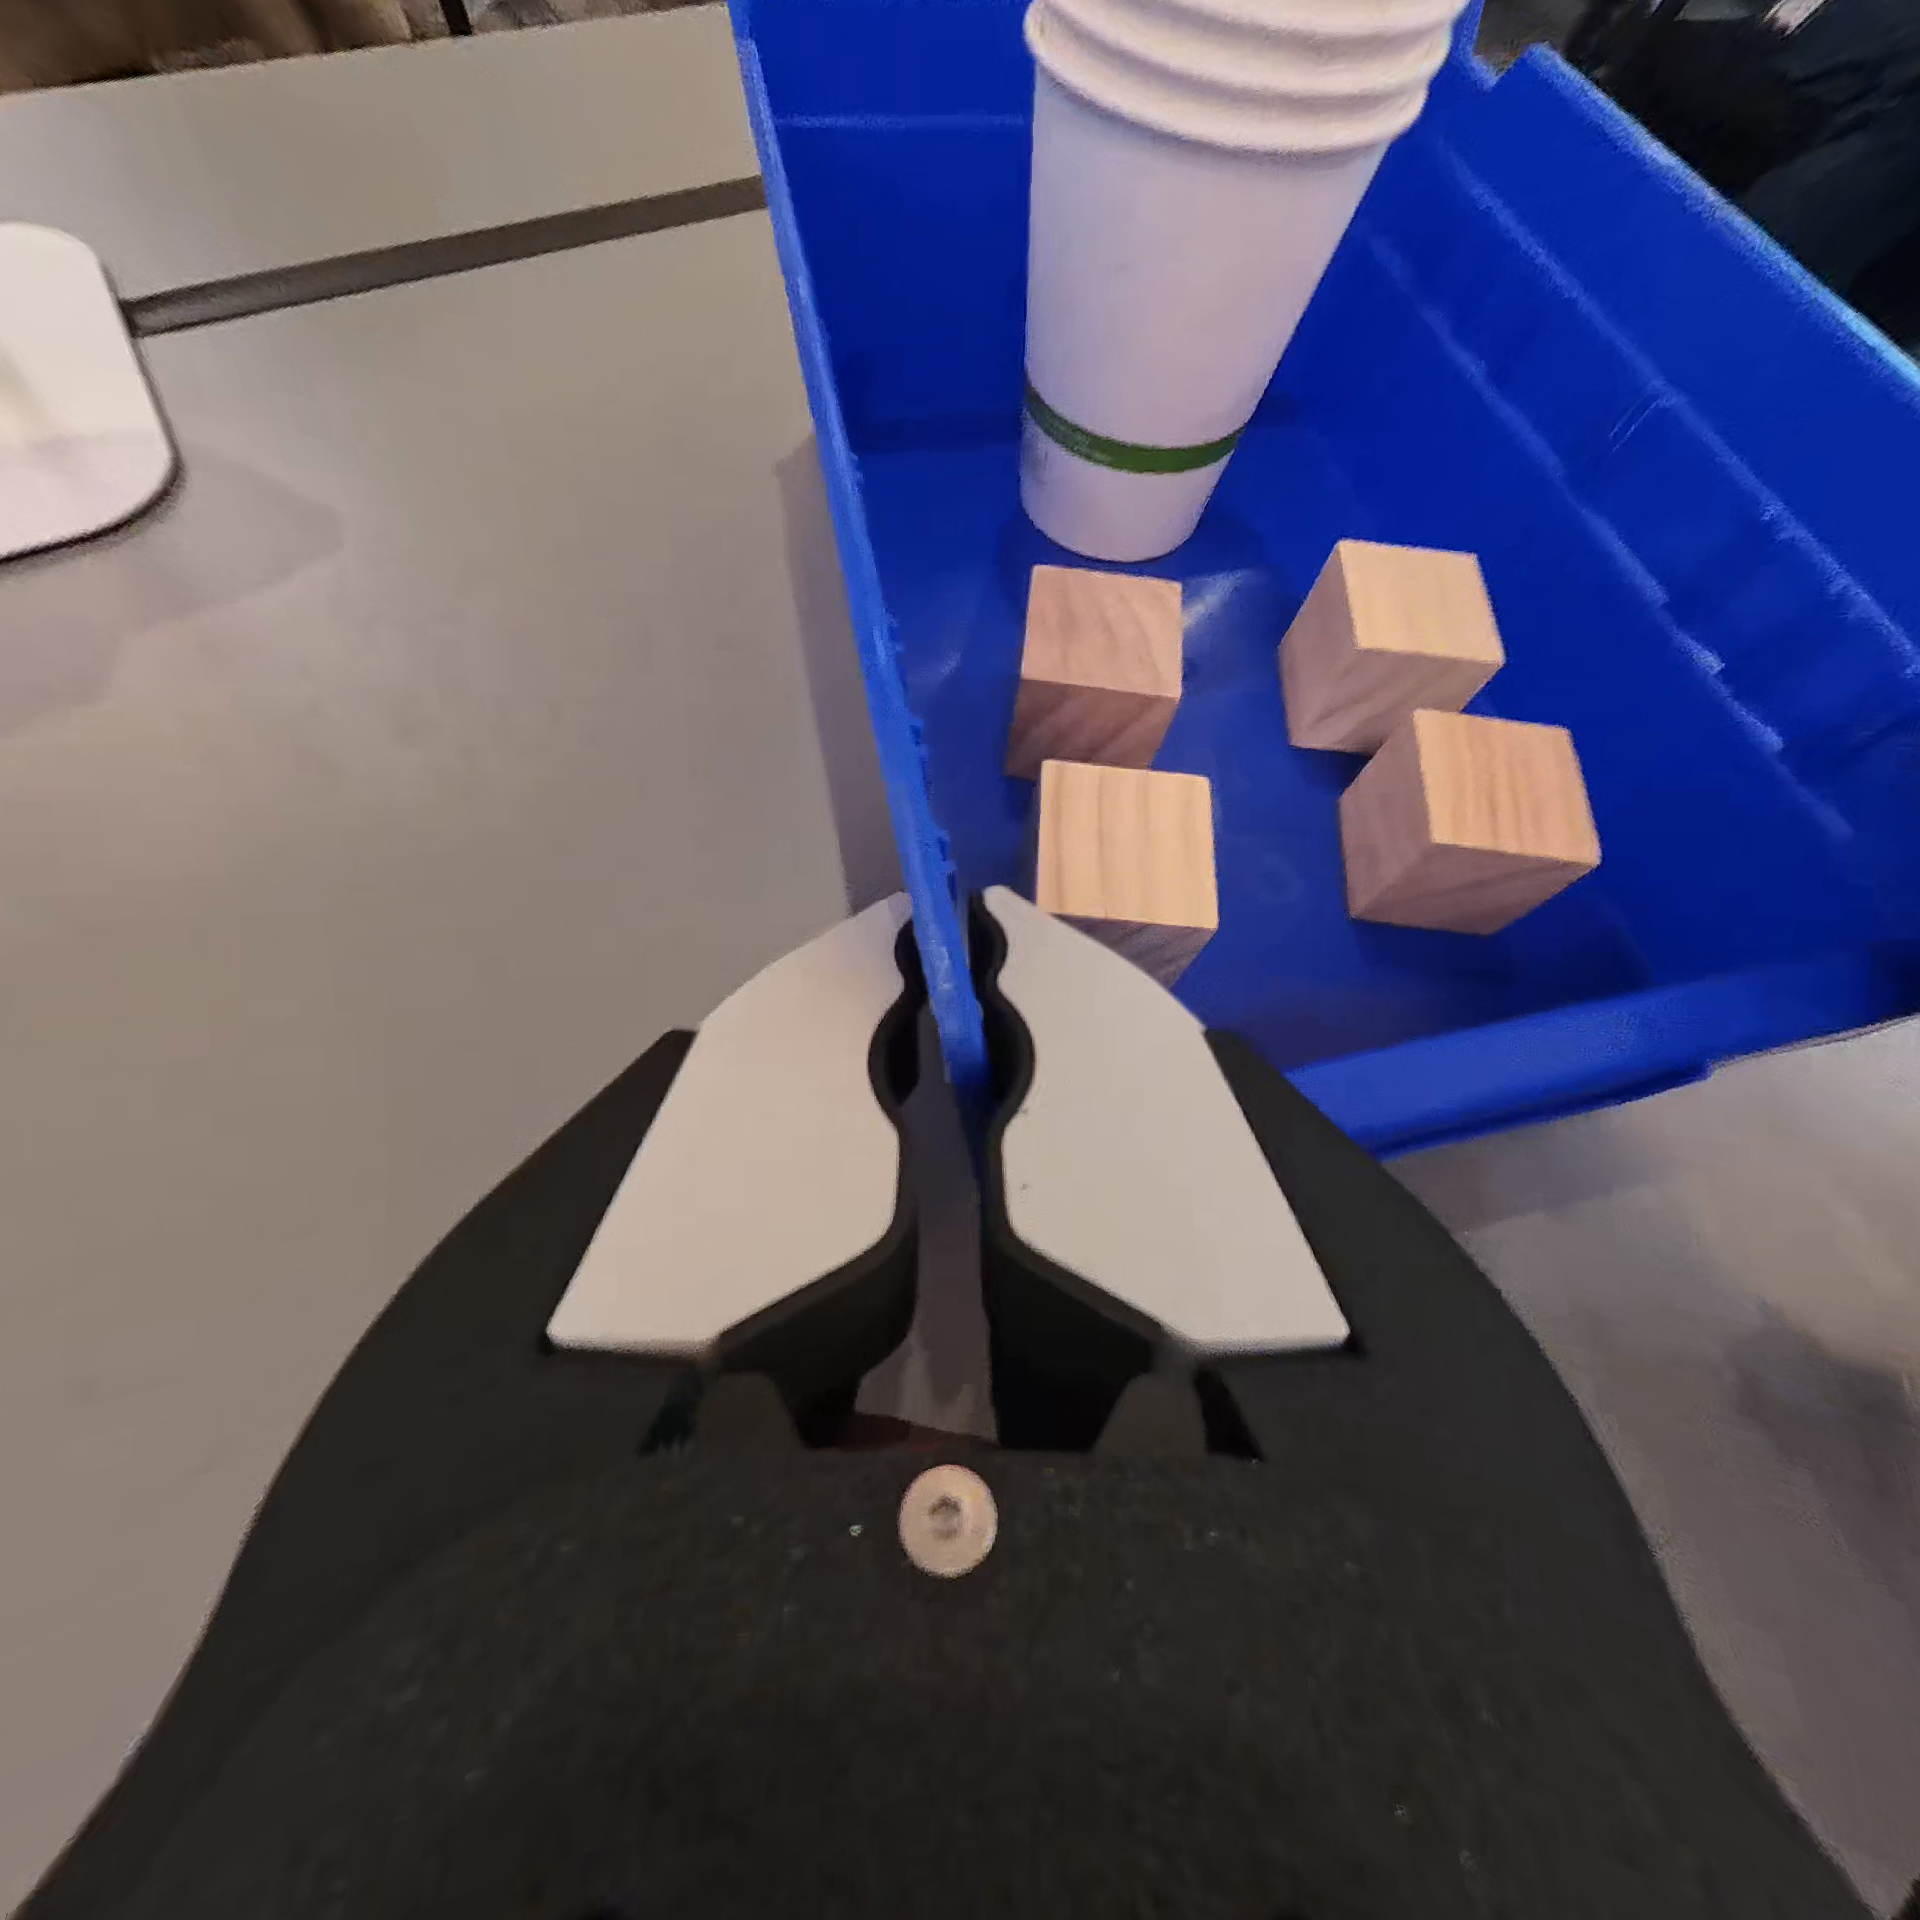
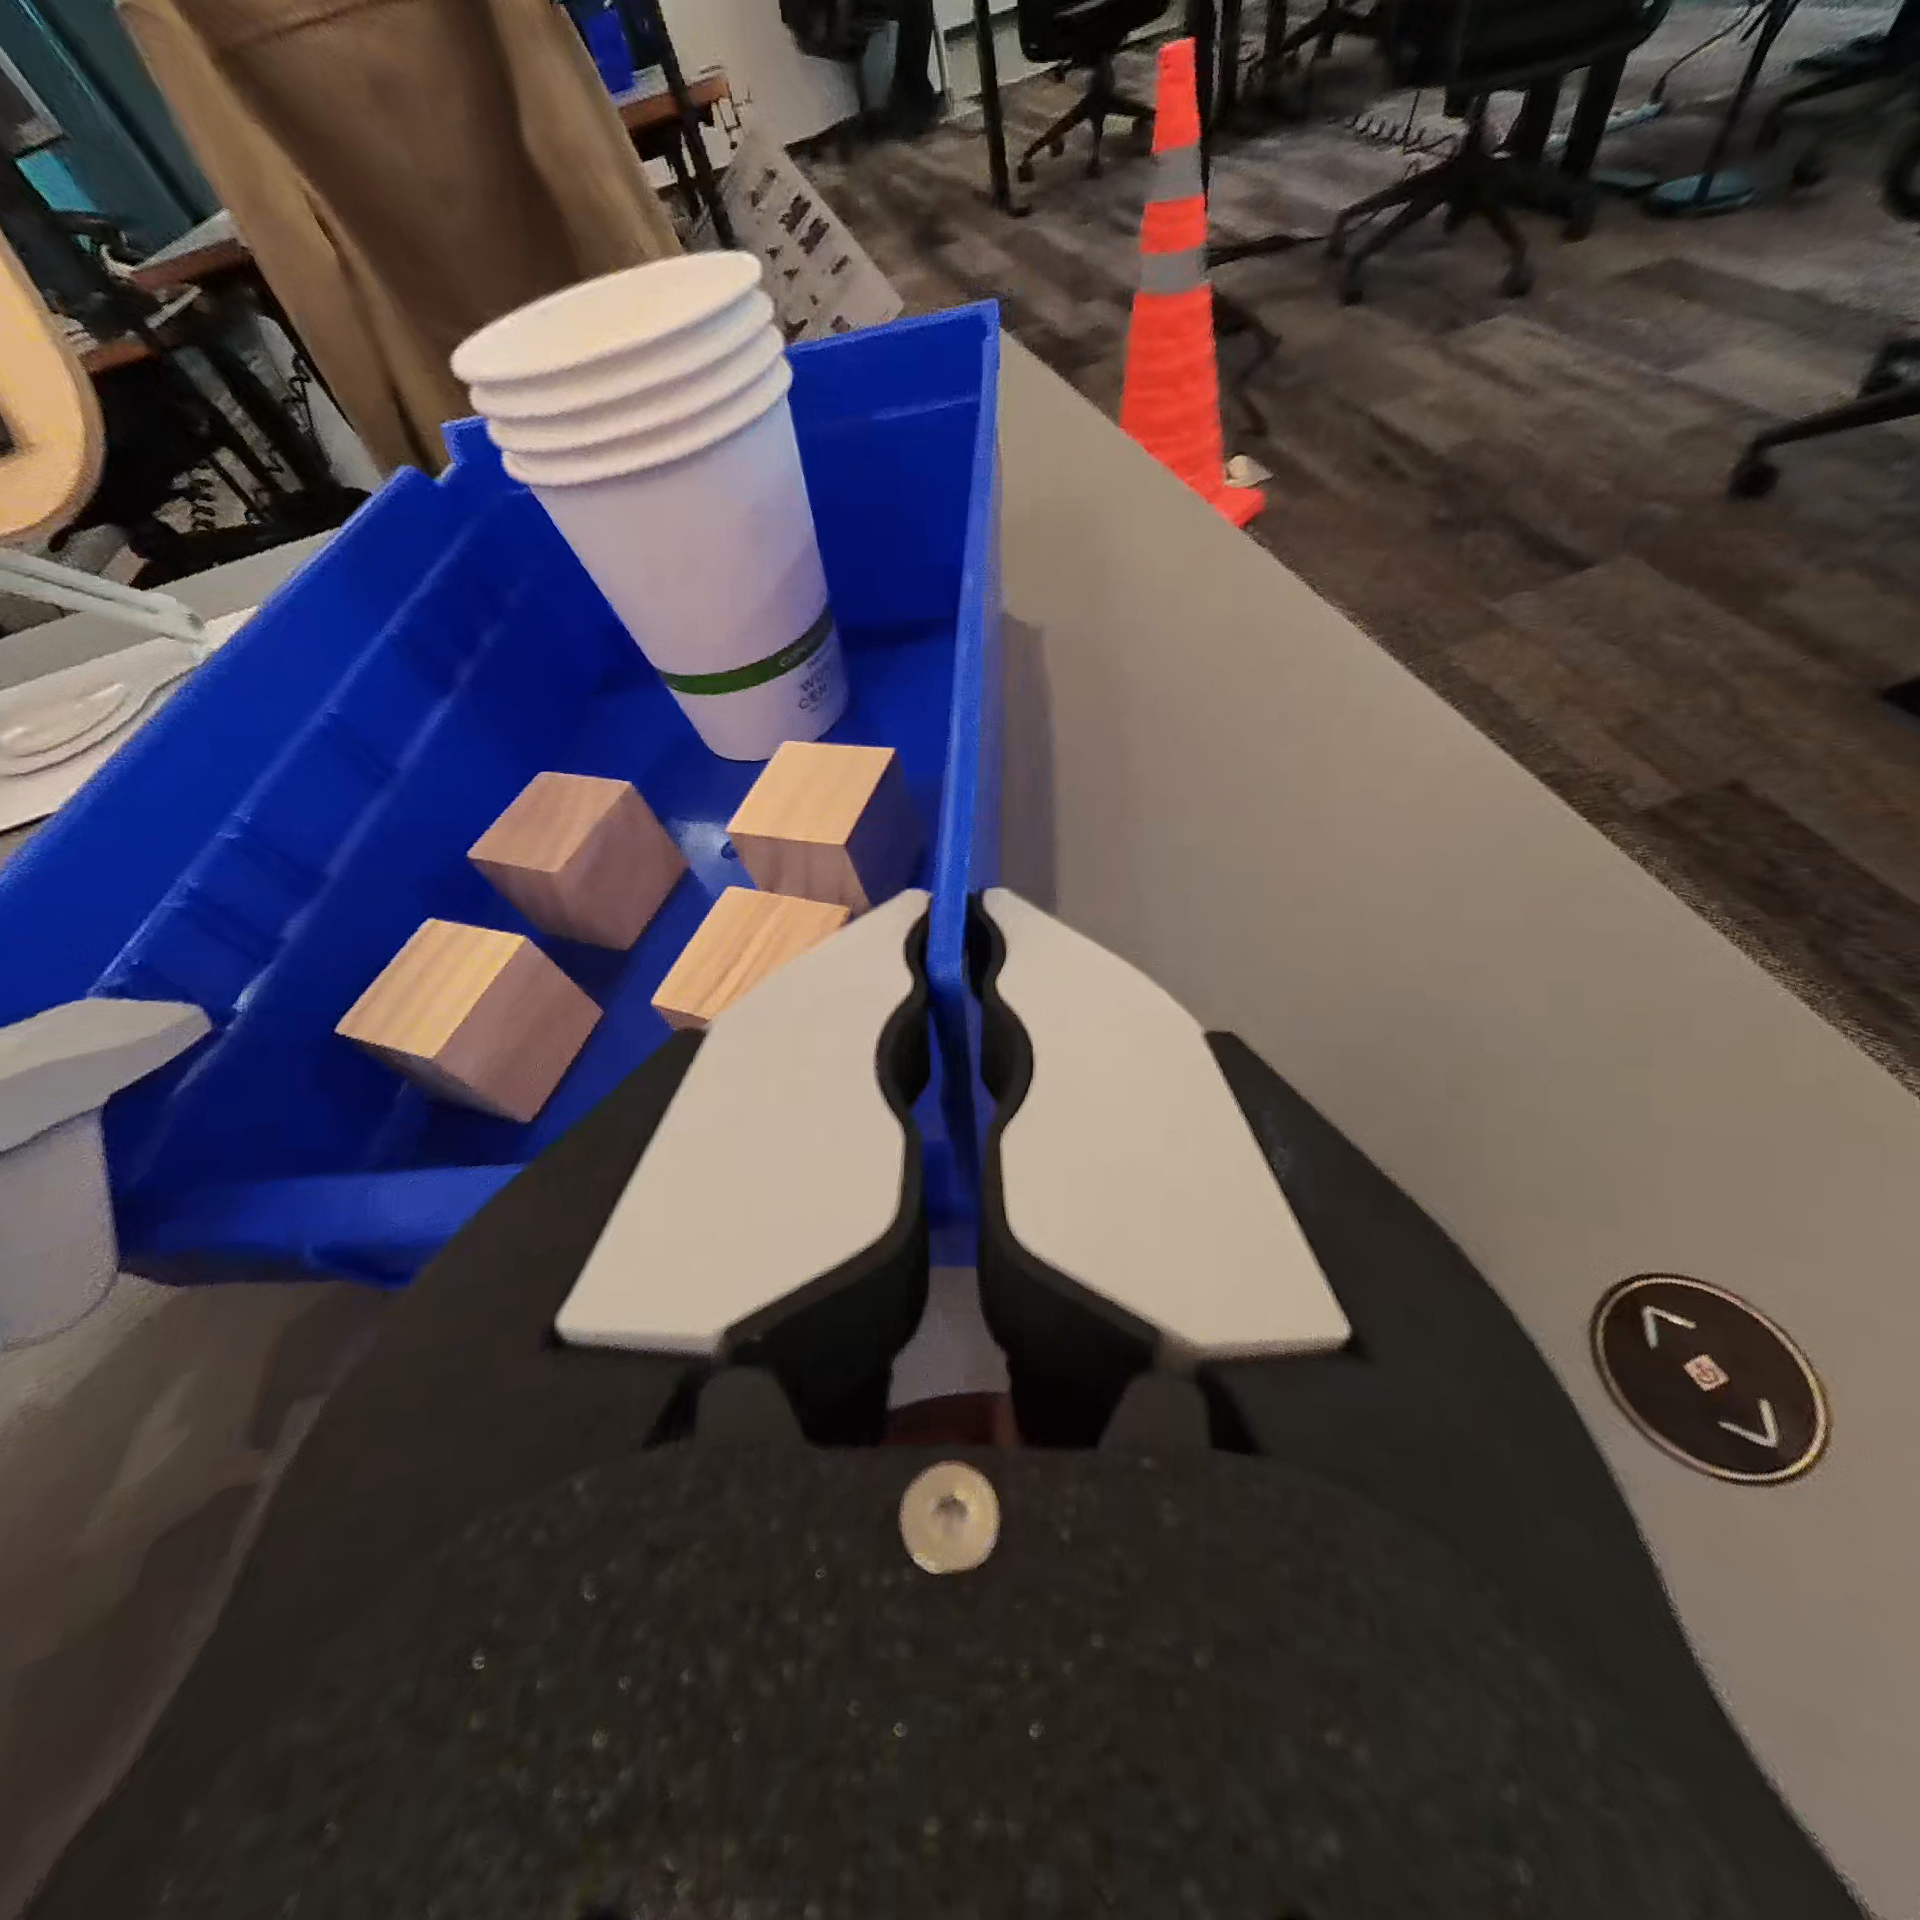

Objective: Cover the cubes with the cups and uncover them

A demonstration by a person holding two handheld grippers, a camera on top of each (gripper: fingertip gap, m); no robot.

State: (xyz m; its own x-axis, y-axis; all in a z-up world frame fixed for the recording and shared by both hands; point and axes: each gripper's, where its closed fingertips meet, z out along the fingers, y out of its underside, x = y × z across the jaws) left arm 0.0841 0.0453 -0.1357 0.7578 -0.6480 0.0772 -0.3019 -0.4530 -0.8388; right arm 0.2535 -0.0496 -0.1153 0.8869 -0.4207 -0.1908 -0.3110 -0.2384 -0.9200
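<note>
A blue plastic bin (image 1: 1579,436) stands on a grey table, also in the right wrist view (image 2: 312,665). Inside it stands a stack of white paper cups (image 1: 1174,281) with a green band, also seen from the right (image 2: 686,520). Several wooden cubes lie on the bin floor before the stack (image 1: 1101,665) (image 1: 1465,821) (image 2: 577,857) (image 2: 468,1013). My left gripper (image 1: 943,914) is shut on the bin's left wall. My right gripper (image 2: 948,914) is shut on the bin's right wall. The left gripper's finger (image 2: 94,1049) shows at the bin's far side.
The grey table (image 1: 416,727) lies left of the bin, with a white rounded object (image 1: 62,395) at its left edge. In the right wrist view the table edge runs close on the right, with a round desk control button (image 2: 1709,1377). An orange cone (image 2: 1179,281) and office chairs stand on the floor beyond.
</note>
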